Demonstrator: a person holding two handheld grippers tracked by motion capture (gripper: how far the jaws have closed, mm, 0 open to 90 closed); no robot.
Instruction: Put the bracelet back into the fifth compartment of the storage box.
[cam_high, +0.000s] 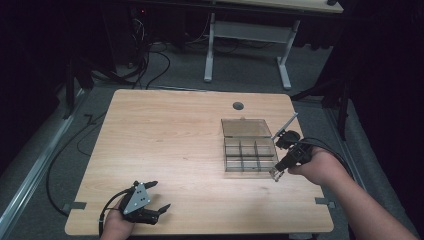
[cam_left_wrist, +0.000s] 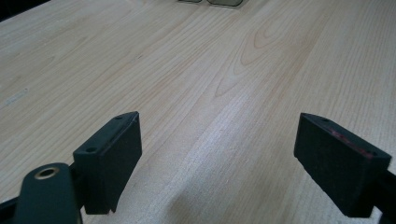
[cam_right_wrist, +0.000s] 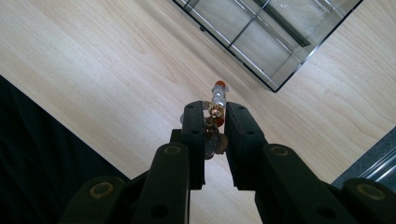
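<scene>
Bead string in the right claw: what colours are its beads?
White and orange-red beads with a gold spacer, best seen in the right gripper view.

bead string (cam_right_wrist: 216, 112) | white, orange, gold beads | clamped upright, beside divided box (cam_right_wrist: 266, 32)

Left claw (cam_high: 159, 196): matte black body, grey three-cornered plate on top with small dark screw holes, thin black cable looping off its left side. Its two pads (cam_left_wrist: 109, 161) are blocky black wedges; the right-hand one carries a faint red marking along its top edge. Right claw (cam_right_wrist: 215, 122): black linked arms, brass-ringed pivot holes, small screw dimples along the fingers. Both forearms bare, no sleeves.
</scene>
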